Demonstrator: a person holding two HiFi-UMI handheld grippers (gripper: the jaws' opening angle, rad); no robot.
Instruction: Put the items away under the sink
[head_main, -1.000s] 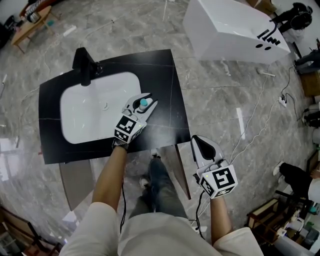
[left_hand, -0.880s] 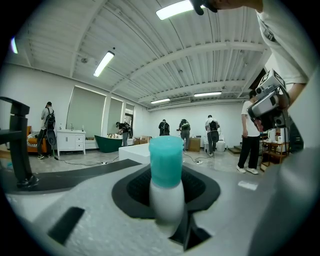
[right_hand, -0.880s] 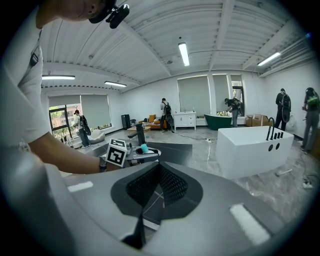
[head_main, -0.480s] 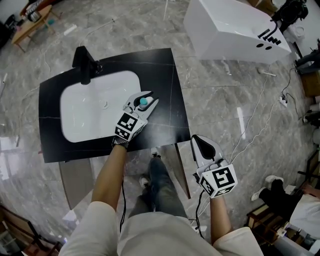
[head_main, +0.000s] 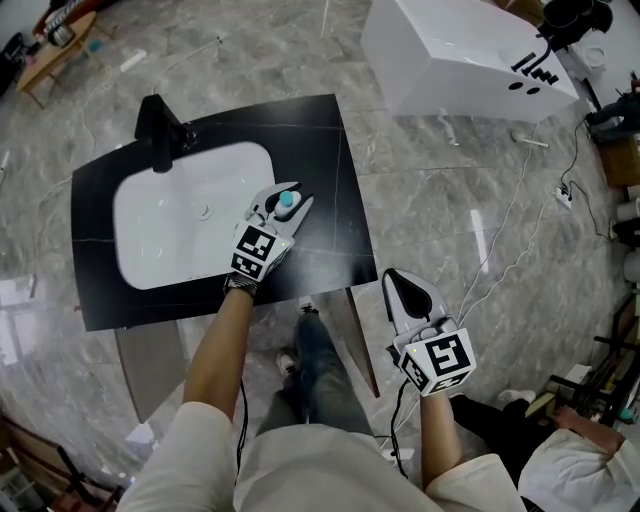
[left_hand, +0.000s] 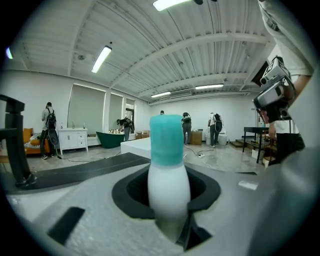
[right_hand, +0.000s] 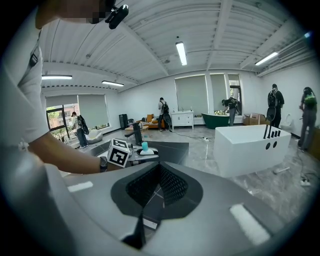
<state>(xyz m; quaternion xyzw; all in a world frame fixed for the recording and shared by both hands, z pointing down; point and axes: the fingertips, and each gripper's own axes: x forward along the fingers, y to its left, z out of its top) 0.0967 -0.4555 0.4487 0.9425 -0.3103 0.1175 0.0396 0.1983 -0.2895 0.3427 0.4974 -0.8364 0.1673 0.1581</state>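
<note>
A white bottle with a teal cap (head_main: 286, 201) (left_hand: 168, 170) stands upright between the jaws of my left gripper (head_main: 284, 203), which is shut on it over the black counter (head_main: 330, 190), just right of the white sink basin (head_main: 170, 225). My right gripper (head_main: 405, 290) hangs lower, beside the counter's right front corner, its jaws shut with nothing between them. In the right gripper view the left gripper's marker cube (right_hand: 119, 152) and the bottle (right_hand: 144, 146) show at mid left.
A black faucet (head_main: 158, 130) stands at the sink's back left. An open cabinet door (head_main: 360, 335) hangs below the counter's front. A white bathtub (head_main: 465, 60) sits on the grey floor at upper right, with cables (head_main: 520, 200) nearby. People stand far off.
The view has shifted slightly; the left gripper with the bottle stays over the counter. The right gripper has not moved.
</note>
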